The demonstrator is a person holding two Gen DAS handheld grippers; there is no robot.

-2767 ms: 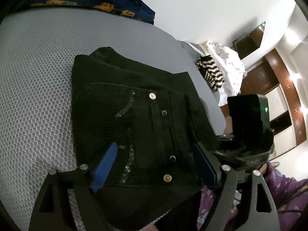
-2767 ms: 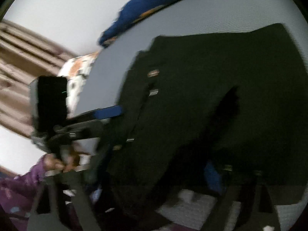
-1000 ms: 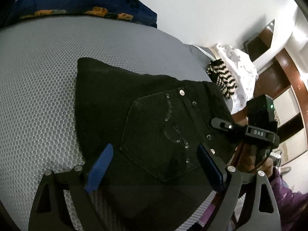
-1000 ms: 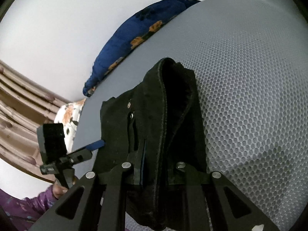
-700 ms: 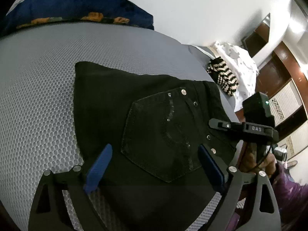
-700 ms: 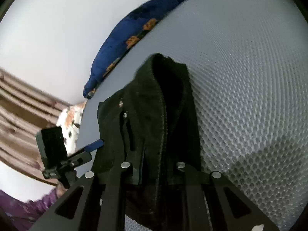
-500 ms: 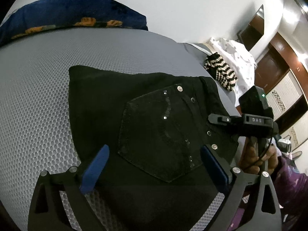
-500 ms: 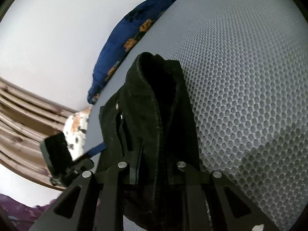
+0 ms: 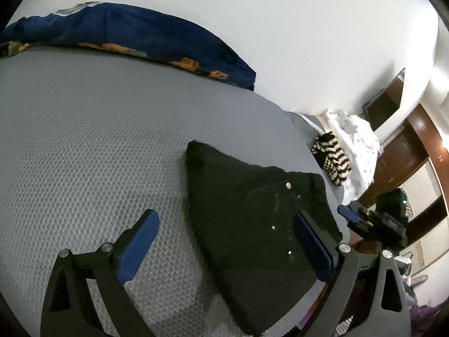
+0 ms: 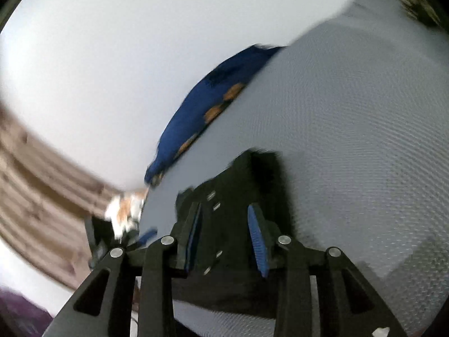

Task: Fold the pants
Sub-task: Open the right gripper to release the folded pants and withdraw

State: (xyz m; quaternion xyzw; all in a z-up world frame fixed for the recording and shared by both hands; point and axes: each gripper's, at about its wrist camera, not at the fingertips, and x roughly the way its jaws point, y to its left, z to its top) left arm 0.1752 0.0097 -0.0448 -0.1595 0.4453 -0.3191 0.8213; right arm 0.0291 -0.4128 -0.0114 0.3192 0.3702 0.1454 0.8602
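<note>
Pants (image 9: pixel 252 210) folded (near edge cut off); right view blurred

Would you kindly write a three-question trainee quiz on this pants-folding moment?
1. True or false: the left gripper is clamped on the black pants.
2. What do the pants lie on? A) wooden floor B) grey bed cover C) chair
3. Fill in: the right gripper has its fingers ____.

Key: 1 false, it is open with nothing between its fingers; 2 B; 3 open, apart over the pants.
</note>
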